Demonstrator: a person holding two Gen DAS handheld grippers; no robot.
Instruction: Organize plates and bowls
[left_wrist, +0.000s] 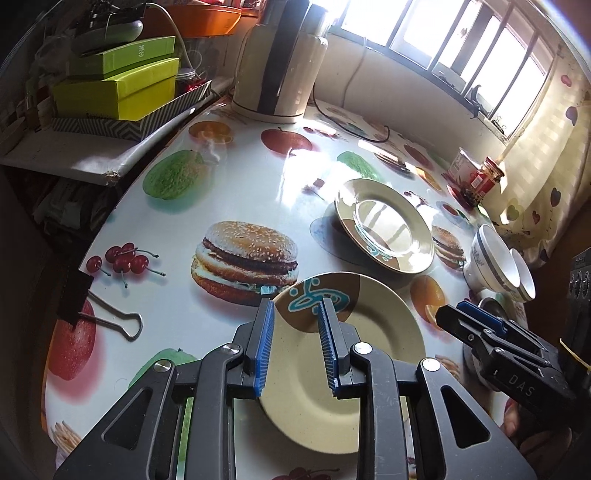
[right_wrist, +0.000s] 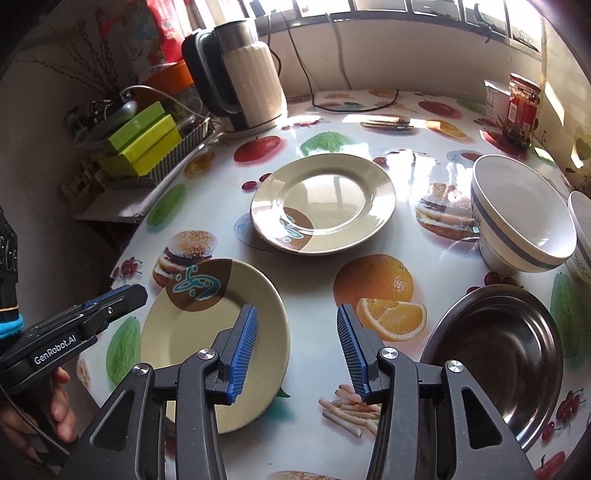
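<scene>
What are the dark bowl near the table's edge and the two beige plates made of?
The dark bowl looks like stainless steel: grey, brushed, with mirror-like glints. The far plate looks like glazed ceramic or melamine, glossy enough to reflect the window; which one I cannot tell. The near plate has the same pattern but appears duller and faintly speckled.

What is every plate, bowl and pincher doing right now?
near plate: flat on table, empty
far plate: flat, empty, alone
white bowls: two, upright, side by side, empty
metal bowl: upright, empty
kettle: upright on its base
jar: upright, lid on
left gripper: open, over near plate
right gripper: open, holding nothing
</scene>
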